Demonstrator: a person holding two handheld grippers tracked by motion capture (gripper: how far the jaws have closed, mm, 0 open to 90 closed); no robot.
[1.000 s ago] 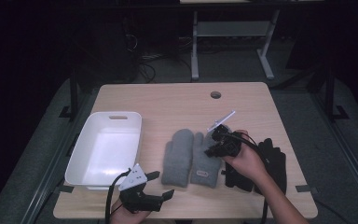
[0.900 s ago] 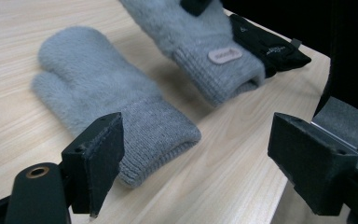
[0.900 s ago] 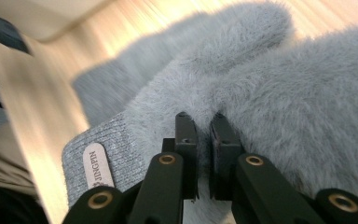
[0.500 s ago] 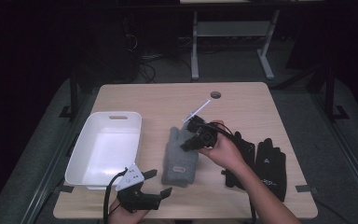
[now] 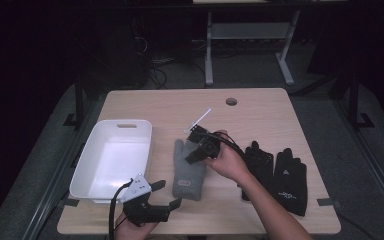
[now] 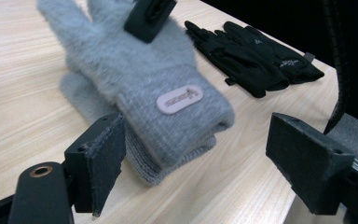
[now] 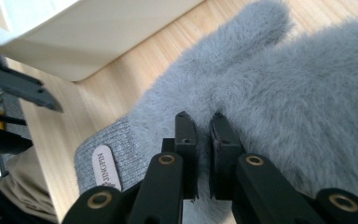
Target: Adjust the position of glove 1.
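Just right tool pinching grey glove beside bin; left tool agape.

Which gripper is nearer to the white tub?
Left. The left gripper sits open at the near corner of the white tub; the right gripper is farther away, shut on the grey glove.

Two fuzzy grey knitted gloves are stacked one on the other, flat on the light wooden table just right of the white plastic tub. Fingers point away from the person; ribbed cuffs face the near edge, the top cuff bearing a pale oval label.
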